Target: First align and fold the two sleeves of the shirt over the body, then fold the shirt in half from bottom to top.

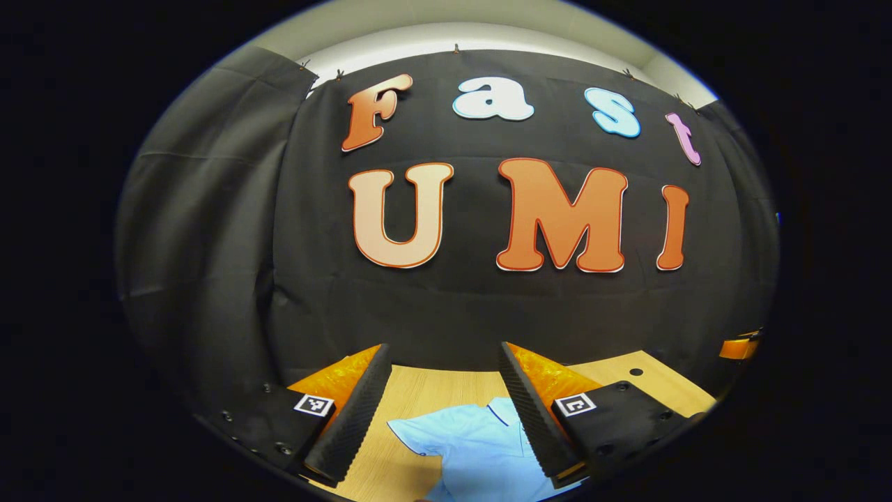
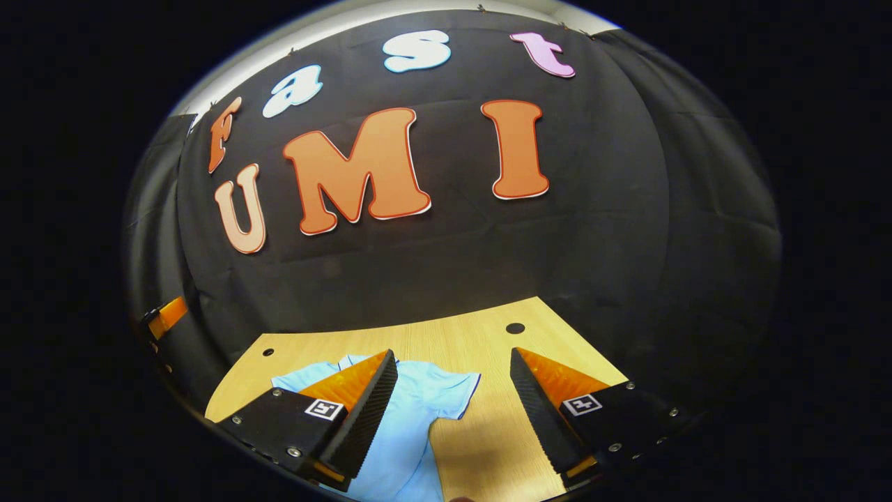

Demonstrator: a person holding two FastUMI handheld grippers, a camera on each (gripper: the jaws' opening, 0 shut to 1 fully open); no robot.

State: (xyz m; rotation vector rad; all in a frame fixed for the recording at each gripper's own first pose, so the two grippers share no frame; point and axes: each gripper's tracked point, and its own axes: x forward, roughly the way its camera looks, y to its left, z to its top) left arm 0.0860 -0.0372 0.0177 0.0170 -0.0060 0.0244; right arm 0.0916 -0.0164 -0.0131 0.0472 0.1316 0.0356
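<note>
The shirt [image 1: 481,446], light blue with short sleeves, lies flat on the wooden table [image 1: 418,390] at the bottom centre of the left gripper view, collar pointing up toward the black cloth wall [image 1: 446,307]. In the right gripper view the same shirt [image 2: 425,397] sits lower left of centre, one sleeve [image 2: 456,390] spread out to the right, unfolded. The left gripper [image 1: 442,411] hangs above it, released, jaws wide apart with nothing between them but the shirt below. The right gripper [image 2: 453,418] is likewise spread wide and empty, its left finger [image 2: 362,411] over the shirt body, its right finger over bare wood. The other gripper [image 2: 164,317] peeks in at the left edge of that view.
</note>
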